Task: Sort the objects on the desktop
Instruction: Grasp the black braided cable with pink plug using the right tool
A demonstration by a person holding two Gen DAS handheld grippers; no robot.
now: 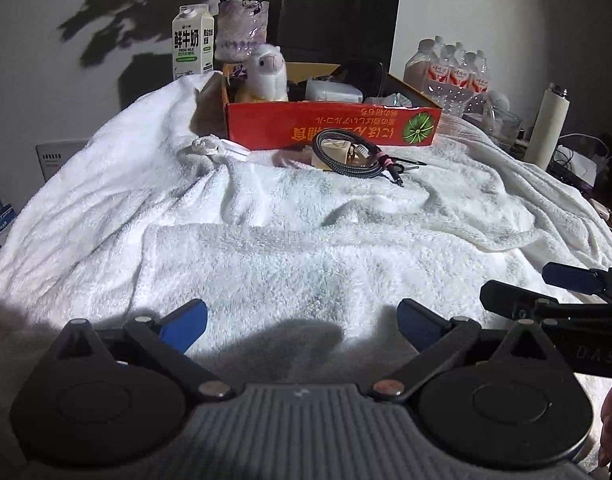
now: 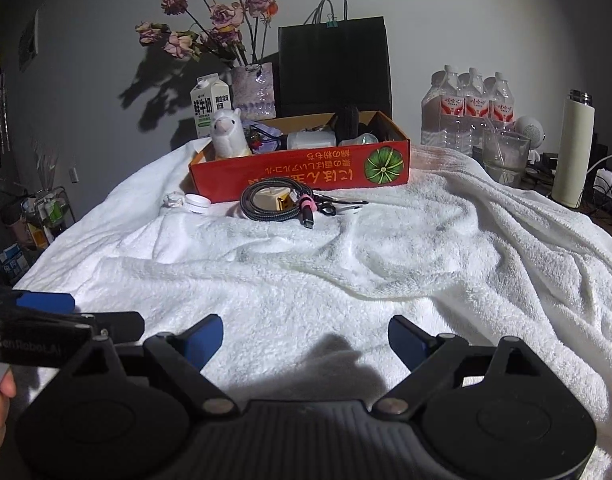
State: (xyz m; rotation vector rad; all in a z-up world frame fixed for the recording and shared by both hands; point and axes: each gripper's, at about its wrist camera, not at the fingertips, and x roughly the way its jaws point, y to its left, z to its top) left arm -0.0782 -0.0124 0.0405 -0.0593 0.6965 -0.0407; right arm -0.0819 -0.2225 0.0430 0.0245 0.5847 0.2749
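Observation:
A red cardboard box (image 1: 333, 124) (image 2: 302, 172) stands at the far side of a white towel (image 1: 306, 240) (image 2: 345, 280). It holds a white plush alpaca (image 1: 268, 74) (image 2: 228, 132) and several other items. In front of the box a coiled braided cable (image 1: 345, 156) (image 2: 278, 200) lies around a beige block. A small white lid (image 2: 198, 203) and a crumpled white piece (image 1: 206, 144) lie to its left. My left gripper (image 1: 302, 324) (image 2: 82, 314) and right gripper (image 2: 306, 340) (image 1: 545, 288) hover side by side over the near towel. Both are open and hold nothing.
Behind the box stand a milk carton (image 1: 193, 42) (image 2: 210, 104), a vase of dried flowers (image 2: 253, 88) and a black paper bag (image 1: 337, 20) (image 2: 333, 64). At the right are water bottles (image 2: 469, 108), a glass (image 2: 505, 156) and a white flask (image 1: 549, 124) (image 2: 573, 152).

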